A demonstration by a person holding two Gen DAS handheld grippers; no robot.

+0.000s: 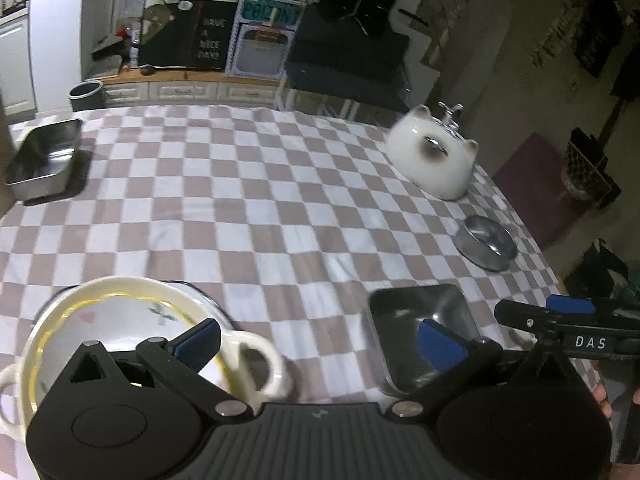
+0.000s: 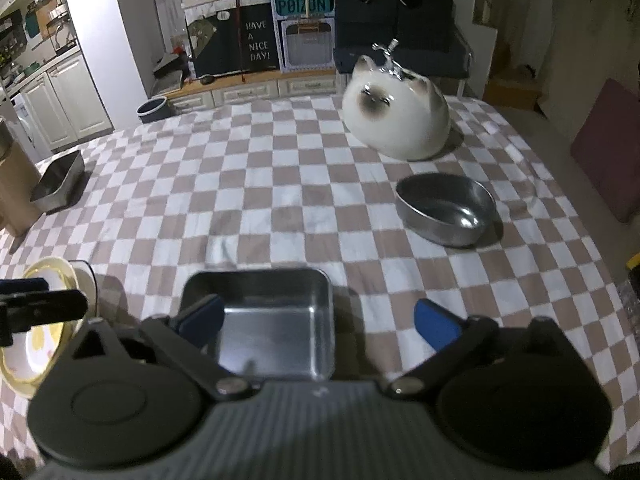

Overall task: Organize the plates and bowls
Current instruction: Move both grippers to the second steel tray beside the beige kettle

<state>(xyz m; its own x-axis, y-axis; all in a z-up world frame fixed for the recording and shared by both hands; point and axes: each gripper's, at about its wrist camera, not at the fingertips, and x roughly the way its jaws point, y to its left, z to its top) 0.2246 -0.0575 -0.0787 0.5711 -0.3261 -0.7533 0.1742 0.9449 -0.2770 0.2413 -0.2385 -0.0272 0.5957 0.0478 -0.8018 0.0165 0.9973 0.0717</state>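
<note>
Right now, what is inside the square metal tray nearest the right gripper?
The square metal tray looks empty: bare, shiny bottom. Its near edge is hidden by the right gripper, so that strip cannot be checked.

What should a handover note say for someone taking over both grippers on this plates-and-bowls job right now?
Left gripper: open, empty, above the cream two-handled bowl, which is nested on another dish.
Right gripper: open, empty, over the square steel tray at the near edge.
Elsewhere on the checkered cloth: oval steel bowl on the right, cat-shaped ceramic bowl at the far right with cutlery in it, steel rectangular tray at the far left.
Done: the cream bowl looks stacked.
Left: the steel pieces and cat bowl are scattered; probably gather them next.
</note>
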